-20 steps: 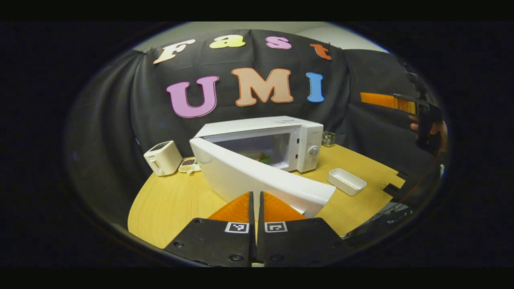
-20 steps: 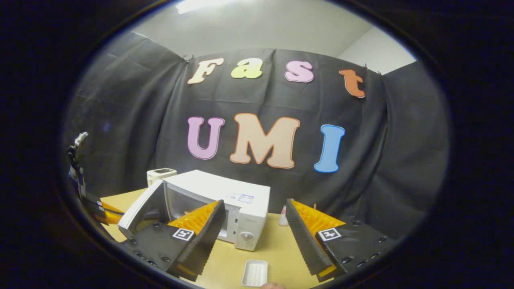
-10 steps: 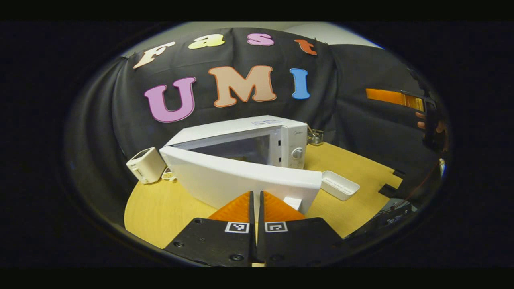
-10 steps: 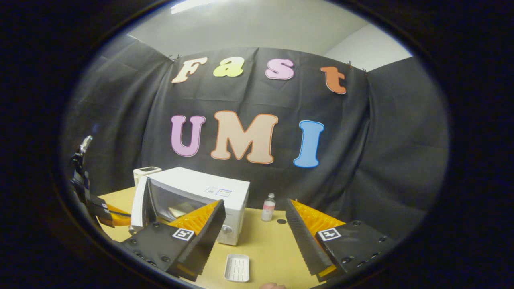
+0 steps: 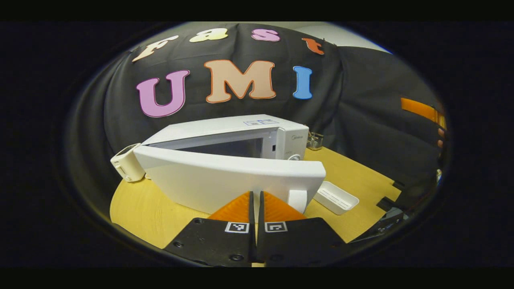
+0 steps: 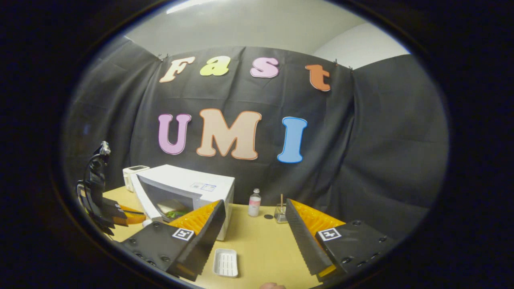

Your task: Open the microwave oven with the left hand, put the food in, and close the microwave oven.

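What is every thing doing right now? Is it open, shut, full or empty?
microwave door: partly open, left gripper against it
microwave oven: holds food
white tray: empty, on the table
left gripper: shut
right gripper: open, holding nothing
small bottle: upright, capped

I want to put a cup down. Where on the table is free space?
Bare table lies between the white tray and the small bottle, right of the microwave. It is crowded left of the microwave, where the open door and the toaster stand.
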